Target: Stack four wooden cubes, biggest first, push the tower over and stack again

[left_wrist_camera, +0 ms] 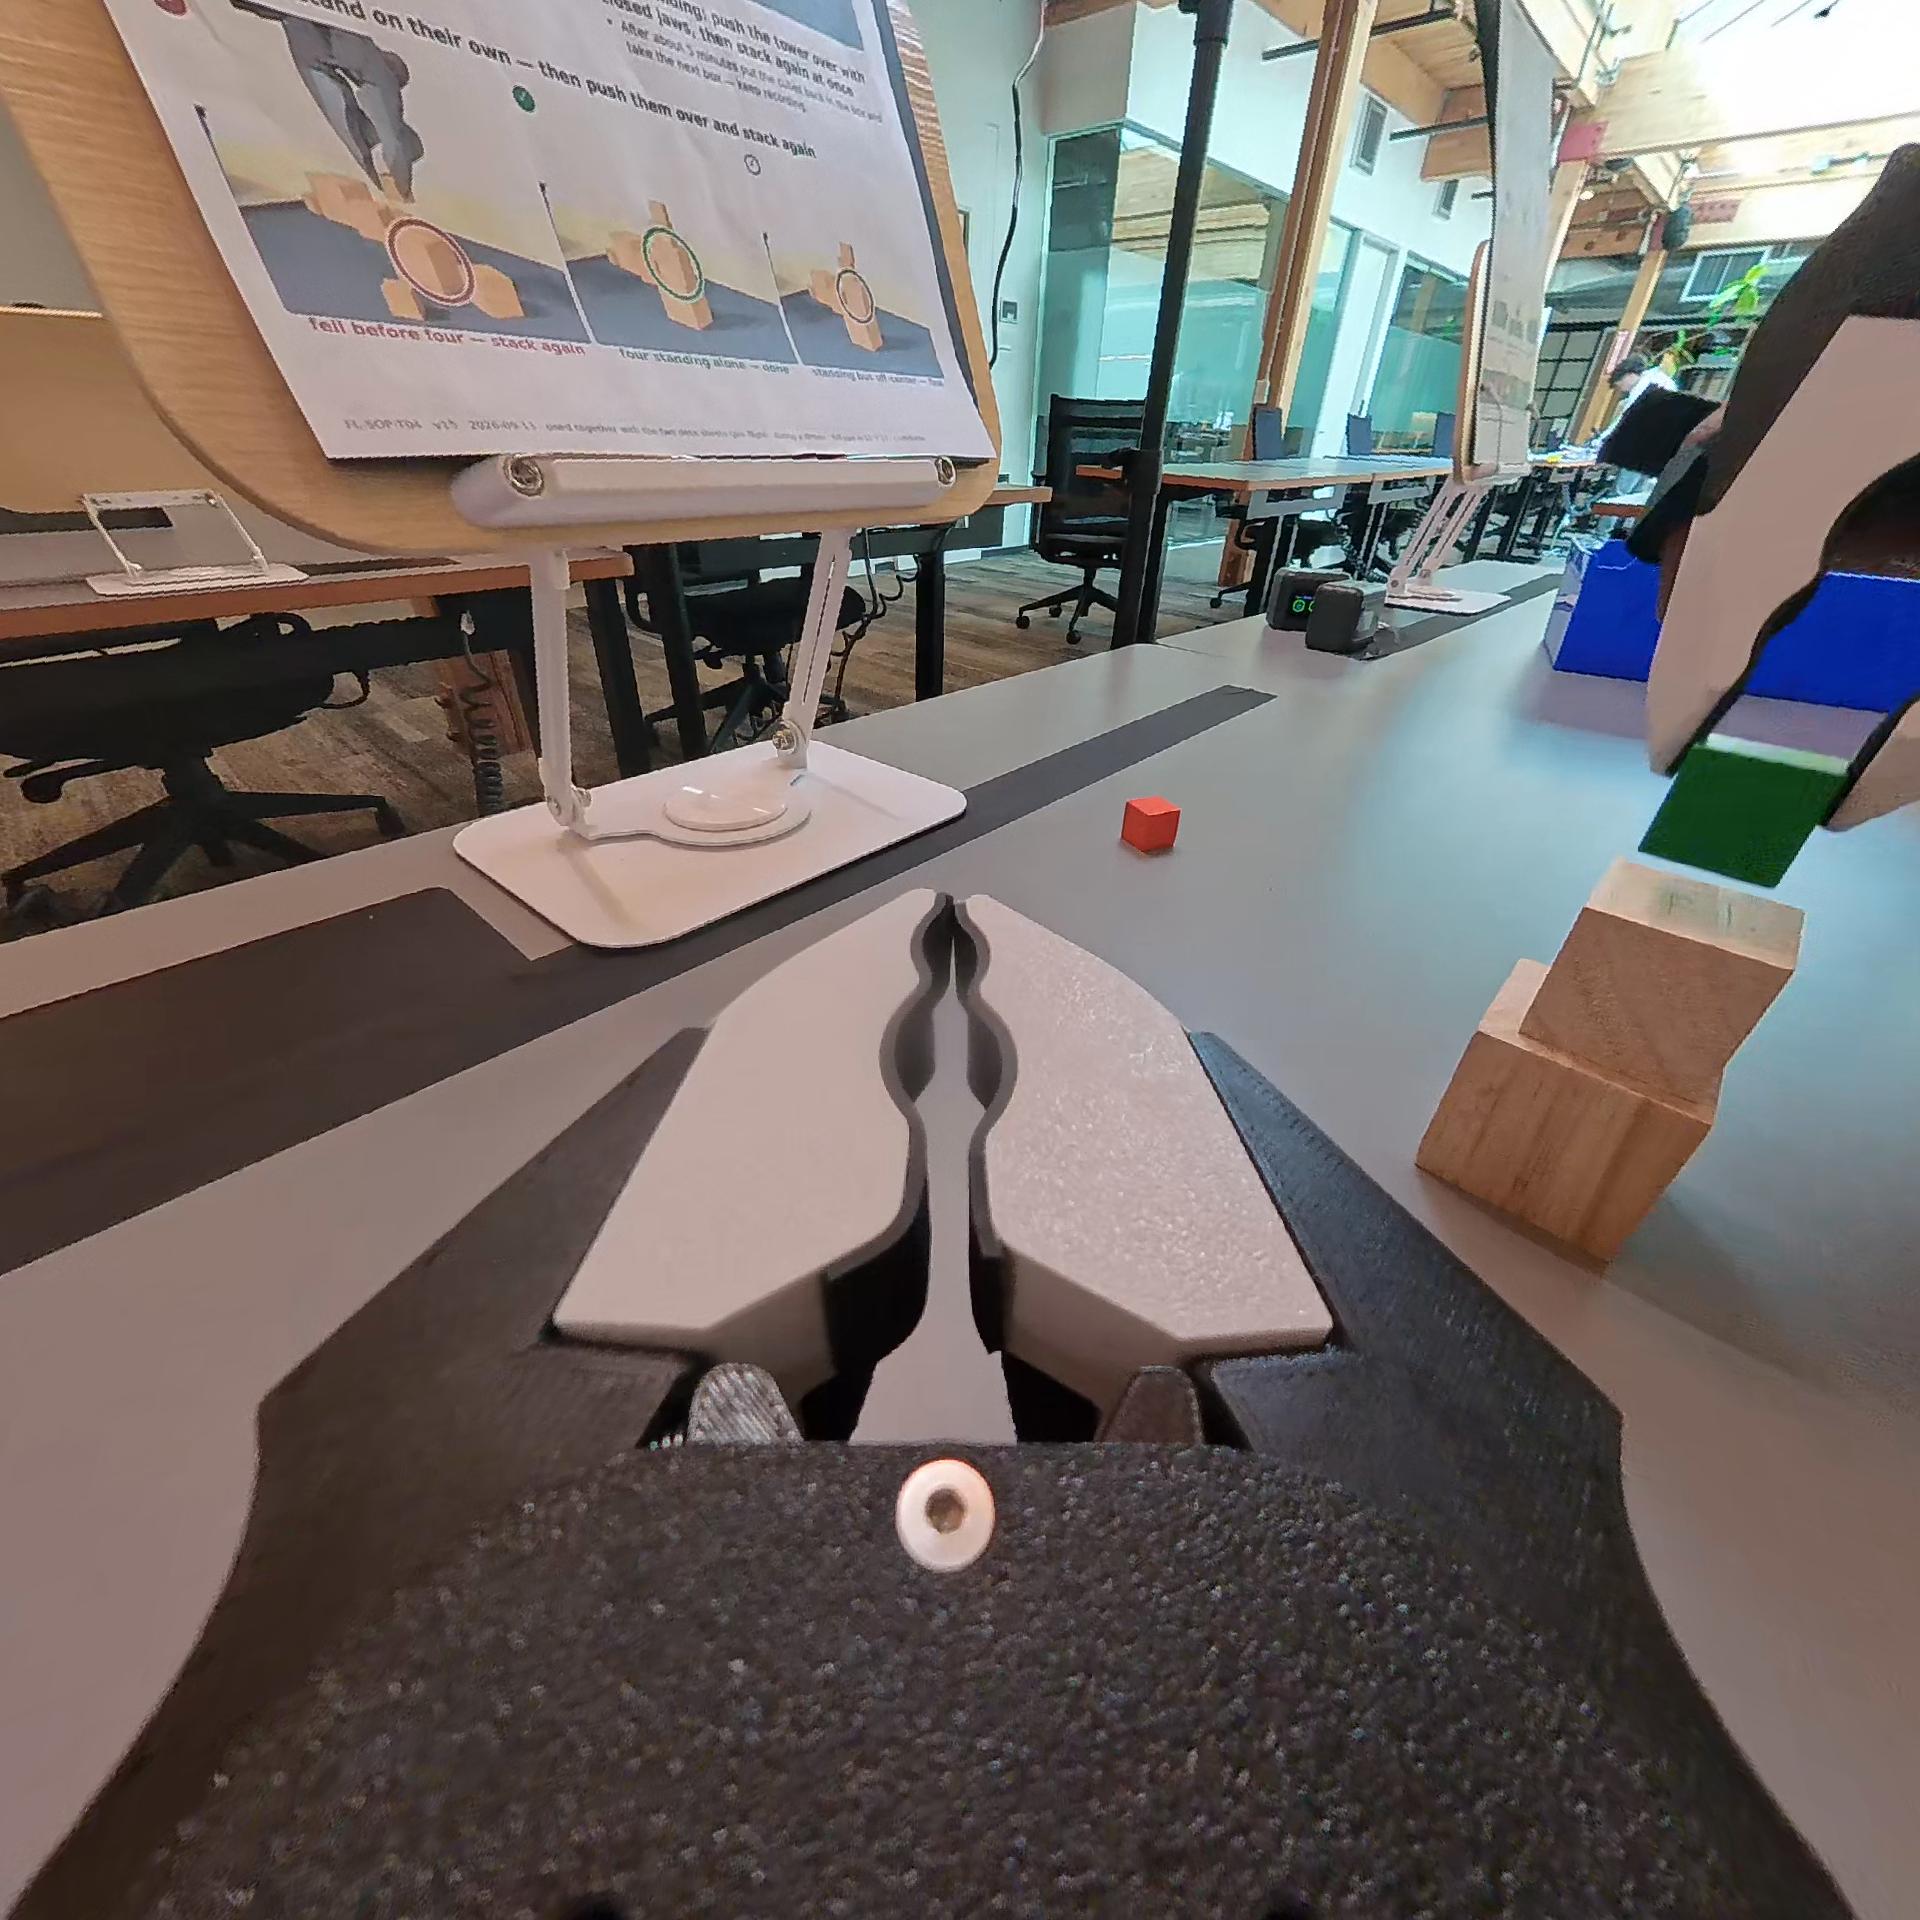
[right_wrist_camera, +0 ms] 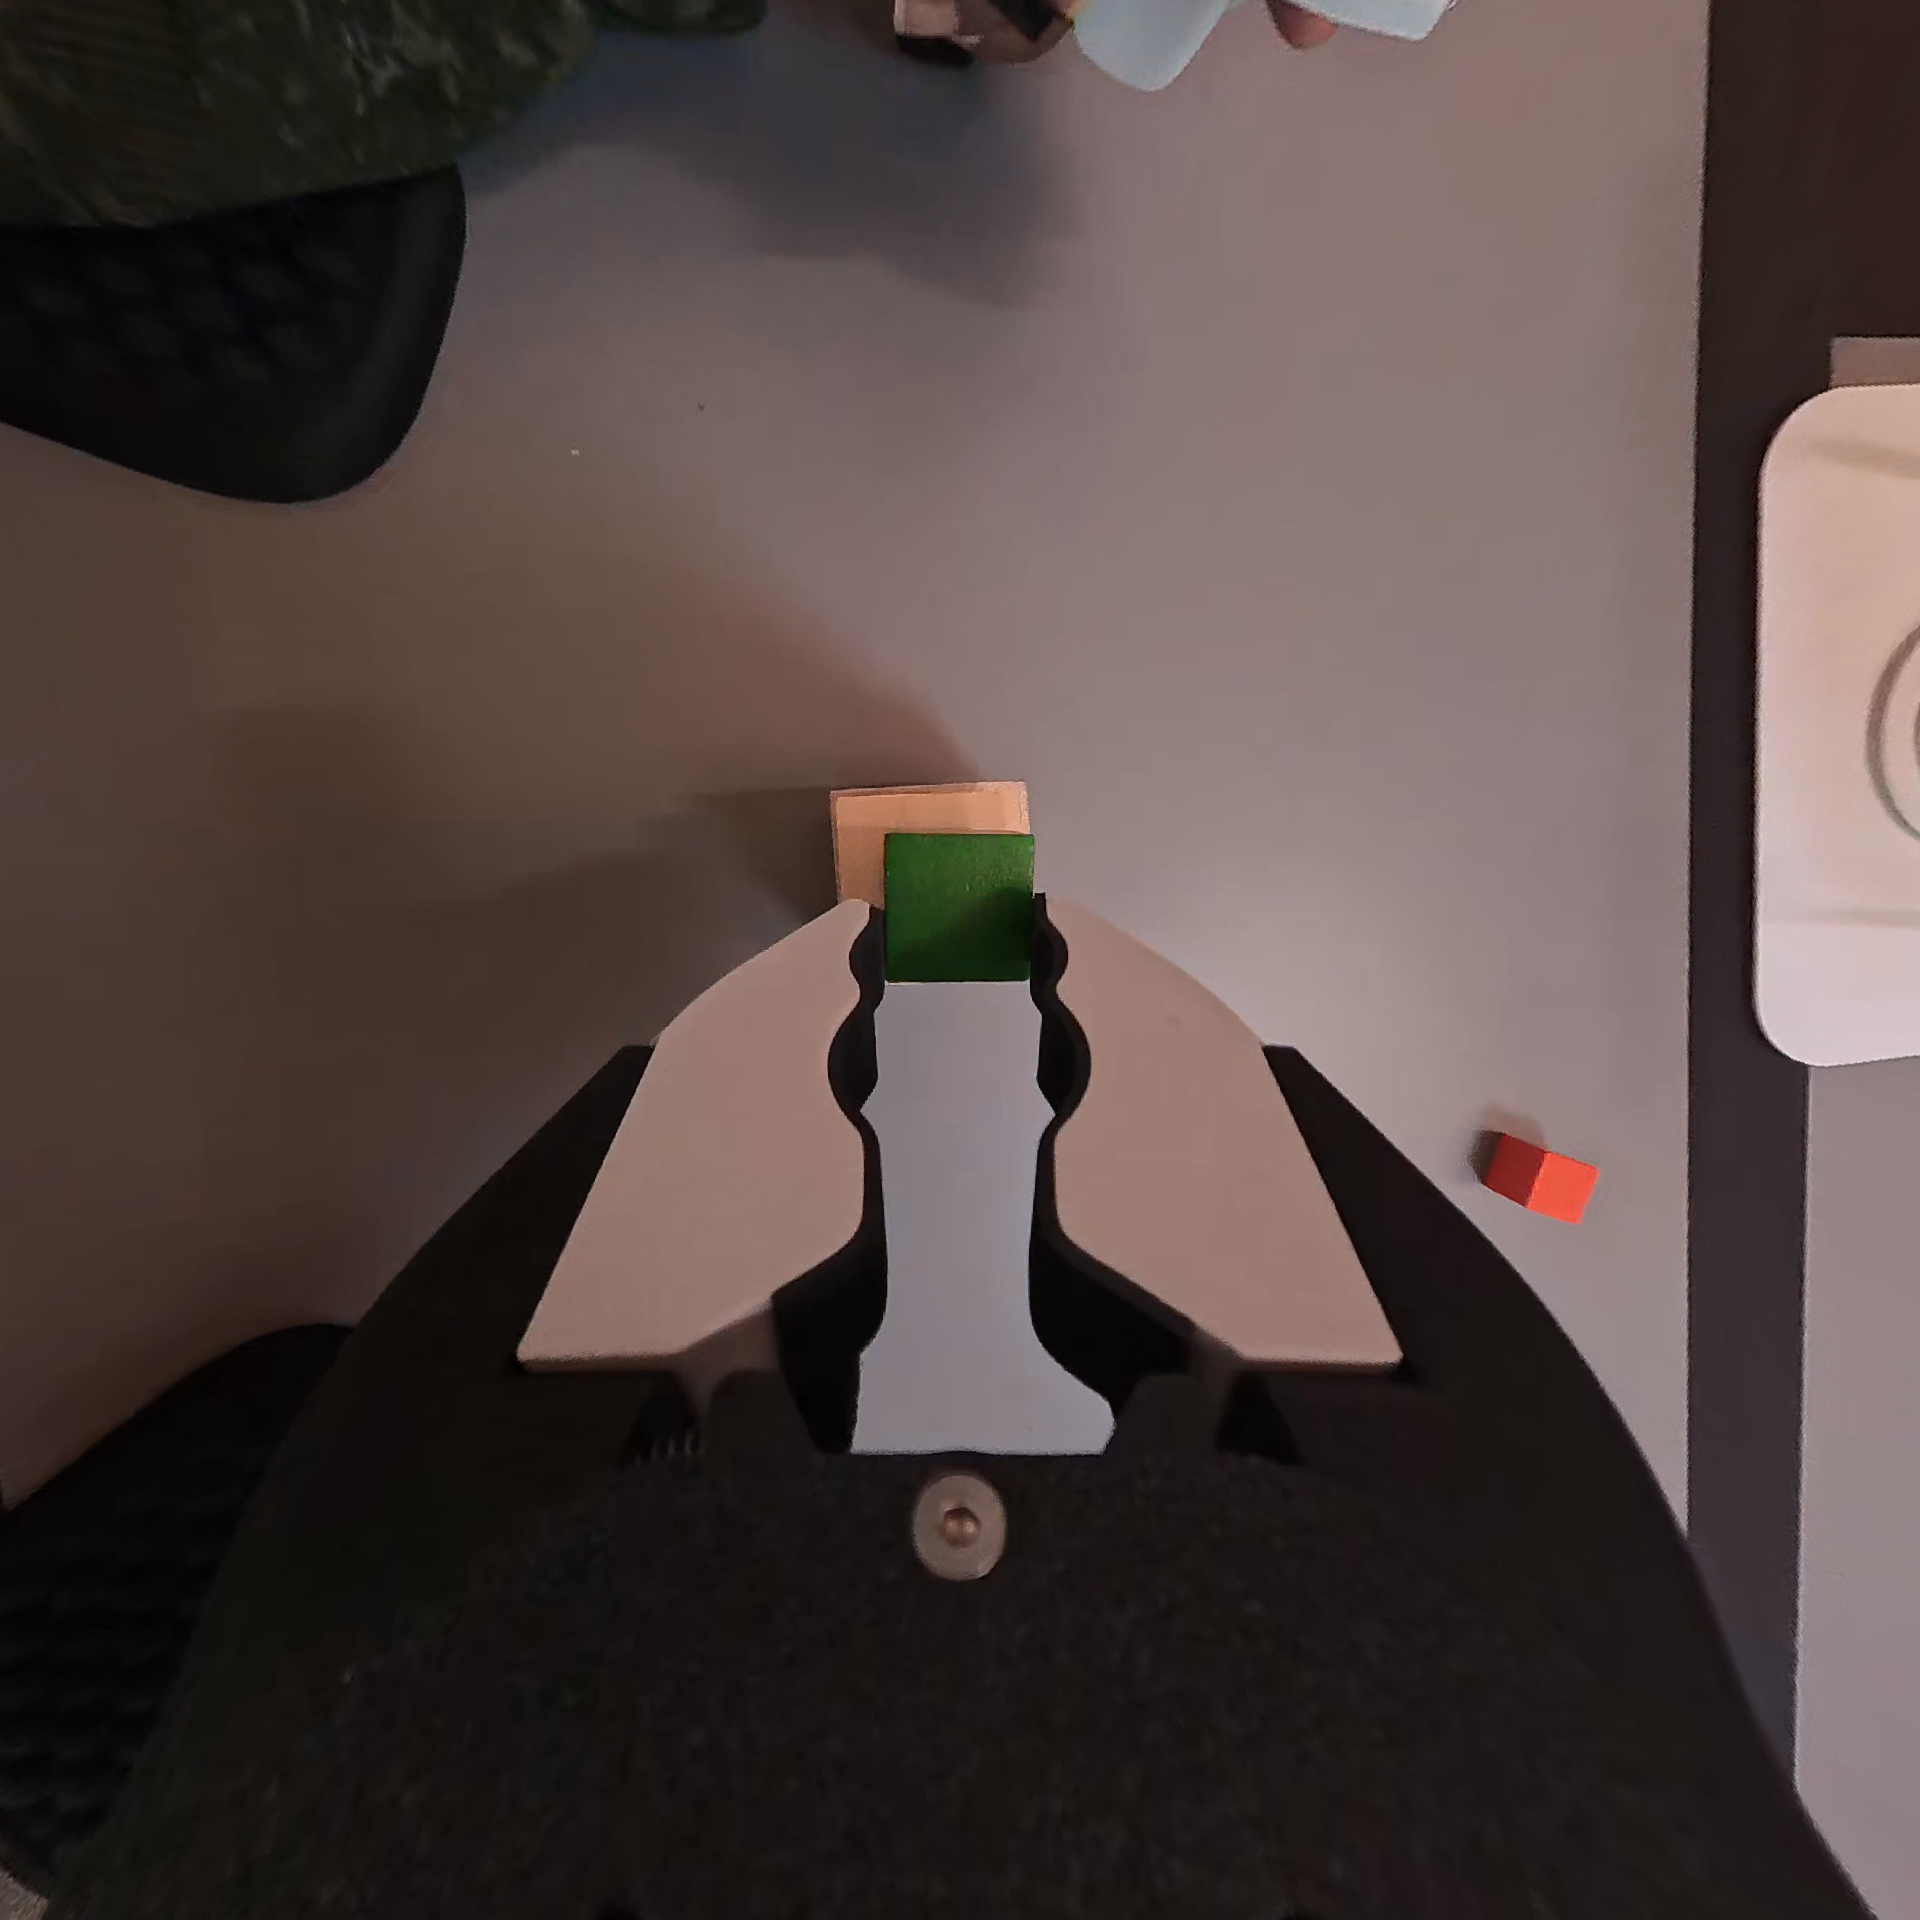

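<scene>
Right tool [right_wrist_camera: 958, 914] is pinching a small green painted cube [right_wrist_camera: 958, 906] between its two dark pads, which are pressing on the cube's opposite sides, and is hanging just above a two-high stack of pale wooden blocks [left_wrist_camera: 1605, 1070]; seen from above, the green cube is sitting toward the stack's right edge, leaving a strip of bare wood [right_wrist_camera: 857, 862] showing on the left and far sides. Left tool [left_wrist_camera: 953, 920] is resting low over the grey worktop [left_wrist_camera: 1351, 935] with its jaws pressed together on nothing, well apart from the stack. One small red cube [left_wrist_camera: 1150, 825] is lying alone on open worktop, near a black strip [left_wrist_camera: 1091, 769] and a white stand base [left_wrist_camera: 717, 842].
</scene>
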Demonstrator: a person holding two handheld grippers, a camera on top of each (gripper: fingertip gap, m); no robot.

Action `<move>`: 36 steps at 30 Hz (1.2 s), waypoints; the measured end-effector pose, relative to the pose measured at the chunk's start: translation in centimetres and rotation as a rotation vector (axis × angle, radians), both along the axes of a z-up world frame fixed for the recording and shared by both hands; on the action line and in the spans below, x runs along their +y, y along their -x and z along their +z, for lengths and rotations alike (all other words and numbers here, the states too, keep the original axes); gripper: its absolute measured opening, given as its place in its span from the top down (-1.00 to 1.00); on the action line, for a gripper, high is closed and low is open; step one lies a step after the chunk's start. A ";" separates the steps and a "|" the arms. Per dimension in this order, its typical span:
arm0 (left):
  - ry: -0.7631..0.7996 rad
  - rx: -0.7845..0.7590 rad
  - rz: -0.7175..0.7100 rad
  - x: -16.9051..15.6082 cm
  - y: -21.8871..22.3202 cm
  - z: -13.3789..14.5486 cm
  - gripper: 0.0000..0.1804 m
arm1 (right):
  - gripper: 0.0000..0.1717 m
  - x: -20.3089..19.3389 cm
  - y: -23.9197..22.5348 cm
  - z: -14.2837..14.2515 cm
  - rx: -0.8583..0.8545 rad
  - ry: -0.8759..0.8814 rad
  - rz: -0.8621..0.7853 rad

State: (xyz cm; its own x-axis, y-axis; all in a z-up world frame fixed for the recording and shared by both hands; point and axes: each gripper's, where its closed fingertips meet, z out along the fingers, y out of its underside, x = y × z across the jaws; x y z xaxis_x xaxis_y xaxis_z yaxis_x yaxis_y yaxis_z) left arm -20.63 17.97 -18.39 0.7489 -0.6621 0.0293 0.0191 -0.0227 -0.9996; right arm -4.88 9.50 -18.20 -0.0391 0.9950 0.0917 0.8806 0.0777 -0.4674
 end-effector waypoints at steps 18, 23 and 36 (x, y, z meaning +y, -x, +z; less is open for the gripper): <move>0.023 0.009 0.003 0.2 0.0 -0.4 1.00 | 0.68 -0.3 0.3 -1.0 -0.079 -0.033 0.061; 0.025 0.009 0.001 0.2 0.0 -0.4 1.00 | 0.59 -0.3 0.1 -1.5 -0.096 -0.042 0.068; 0.033 0.015 -0.003 0.2 -0.2 -0.6 1.00 | 0.55 12.8 -5.7 2.8 0.111 -0.203 -0.324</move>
